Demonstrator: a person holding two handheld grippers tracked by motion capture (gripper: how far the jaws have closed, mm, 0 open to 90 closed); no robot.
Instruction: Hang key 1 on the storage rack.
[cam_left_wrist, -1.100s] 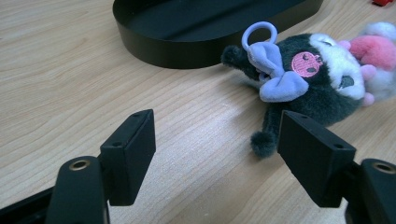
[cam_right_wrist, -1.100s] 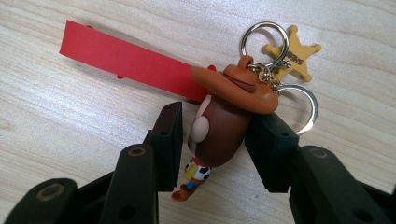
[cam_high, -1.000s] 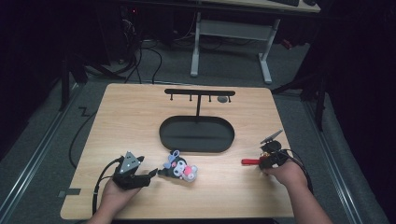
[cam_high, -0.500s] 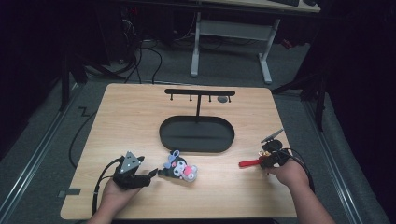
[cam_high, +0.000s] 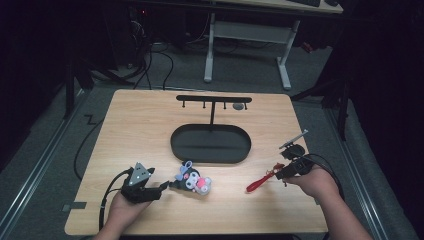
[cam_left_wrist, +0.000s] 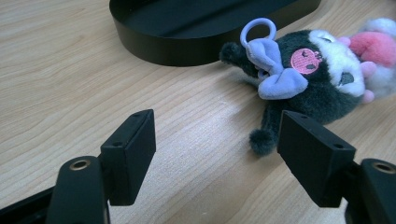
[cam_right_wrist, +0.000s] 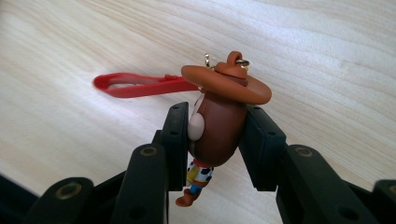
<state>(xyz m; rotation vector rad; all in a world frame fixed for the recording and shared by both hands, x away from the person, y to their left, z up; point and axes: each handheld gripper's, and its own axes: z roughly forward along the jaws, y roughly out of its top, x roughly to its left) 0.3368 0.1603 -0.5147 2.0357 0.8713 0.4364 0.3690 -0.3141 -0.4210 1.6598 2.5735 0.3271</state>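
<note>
A light wooden table (cam_high: 150, 130) carries a black hanging stand (cam_high: 212, 100) whose oval tray (cam_high: 210, 156) and pegs bear nothing yet — the hanging, by the look of it, has barely begun. Near the front edge, just short of the tray, a dark plush keychain (cam_left_wrist: 308, 79) lies on its side with its lilac ring (cam_left_wrist: 258, 29) free; the left gripper (cam_left_wrist: 217, 140) sits before it, jaws spread wide, one beside the plush's foot, nothing gripped. To the right, the right gripper (cam_right_wrist: 217, 140) is clamped on a brown cowboy figure keychain (cam_right_wrist: 217, 126), its red strap (cam_right_wrist: 140, 85) trailing over the wood. Both toys remain to be hooked on the rack. Against the view a second ago, the right hand (cam_high: 312, 181) sits slightly nearer the front edge; the left is unchanged.
</note>
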